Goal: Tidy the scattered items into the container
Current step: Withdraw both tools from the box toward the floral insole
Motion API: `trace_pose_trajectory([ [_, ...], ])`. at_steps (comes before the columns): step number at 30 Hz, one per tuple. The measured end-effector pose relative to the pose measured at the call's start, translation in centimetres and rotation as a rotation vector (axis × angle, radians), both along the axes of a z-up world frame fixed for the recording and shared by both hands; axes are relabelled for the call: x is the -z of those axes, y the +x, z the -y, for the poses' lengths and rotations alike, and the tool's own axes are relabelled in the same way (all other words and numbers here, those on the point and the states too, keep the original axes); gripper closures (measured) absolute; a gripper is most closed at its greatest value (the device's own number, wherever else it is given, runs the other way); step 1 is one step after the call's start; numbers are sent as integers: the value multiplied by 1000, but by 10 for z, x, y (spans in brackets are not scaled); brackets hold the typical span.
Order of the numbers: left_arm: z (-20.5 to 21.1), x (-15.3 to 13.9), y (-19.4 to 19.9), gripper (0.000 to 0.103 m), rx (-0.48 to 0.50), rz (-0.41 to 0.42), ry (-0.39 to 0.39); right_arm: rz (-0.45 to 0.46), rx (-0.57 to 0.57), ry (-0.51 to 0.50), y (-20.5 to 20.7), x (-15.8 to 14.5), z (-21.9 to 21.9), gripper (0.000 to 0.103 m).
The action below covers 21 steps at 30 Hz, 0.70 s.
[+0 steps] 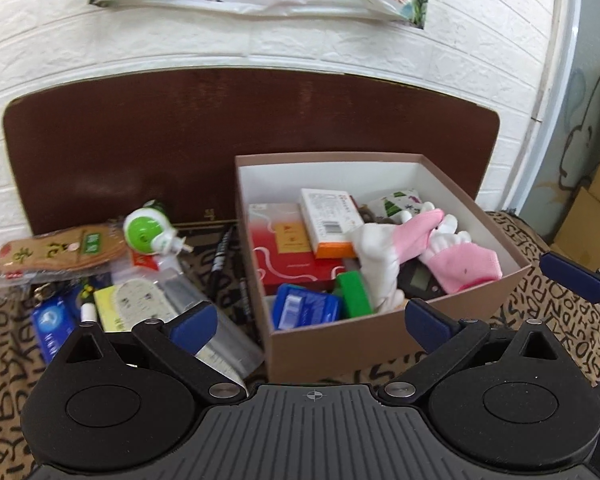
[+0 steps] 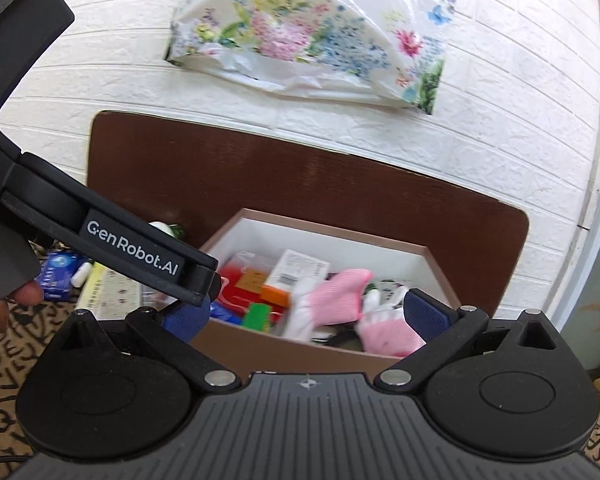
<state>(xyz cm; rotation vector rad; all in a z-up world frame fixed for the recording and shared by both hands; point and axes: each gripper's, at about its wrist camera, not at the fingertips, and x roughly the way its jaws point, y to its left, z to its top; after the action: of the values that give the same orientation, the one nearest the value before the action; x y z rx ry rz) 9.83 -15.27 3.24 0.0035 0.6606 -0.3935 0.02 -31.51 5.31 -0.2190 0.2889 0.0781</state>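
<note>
A brown cardboard box [image 1: 352, 350] with a white inside stands on the letter-print cloth. It holds pink-and-white toe socks [image 1: 432, 248], a red packet [image 1: 288, 252], a white-and-orange carton [image 1: 330, 218], a blue case [image 1: 306, 306] and a green block [image 1: 354, 294]. Left of it lie a green-and-white round gadget [image 1: 146, 230], an insole pack [image 1: 56, 254], a black marker [image 1: 222, 252], a blue packet [image 1: 50, 328] and a clear packet [image 1: 160, 300]. My left gripper [image 1: 312, 326] is open and empty before the box's near wall. My right gripper [image 2: 306, 316] is open and empty above the box [image 2: 284, 346]; the socks [image 2: 340, 300] lie below.
A dark brown board [image 1: 140, 132] leans against the white brick wall behind the box. A floral plastic bag [image 2: 312, 40] hangs on the wall. The left gripper's black body [image 2: 112, 236] crosses the right wrist view at left. Cardboard boxes [image 1: 592, 216] stand at far right.
</note>
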Motion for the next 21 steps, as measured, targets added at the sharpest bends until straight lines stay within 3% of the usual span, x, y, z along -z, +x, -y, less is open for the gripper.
trace_pose_trajectory([
  [6,-42,18,-26,0,-55,-8,-11,-37,-52,29,-16,15,-32,1],
  [11,-90,63,-38,0,-124,-117,-50,-154,-140,33,-24,50,-67,1],
  [17,-130,95,-30,0,-208,-210,-90,-258,-229,-83,-23,93,-106,1],
  [21,-133,104,-16,2,-198,-229,-115,-290,-262,-53,-15,100,-114,1],
])
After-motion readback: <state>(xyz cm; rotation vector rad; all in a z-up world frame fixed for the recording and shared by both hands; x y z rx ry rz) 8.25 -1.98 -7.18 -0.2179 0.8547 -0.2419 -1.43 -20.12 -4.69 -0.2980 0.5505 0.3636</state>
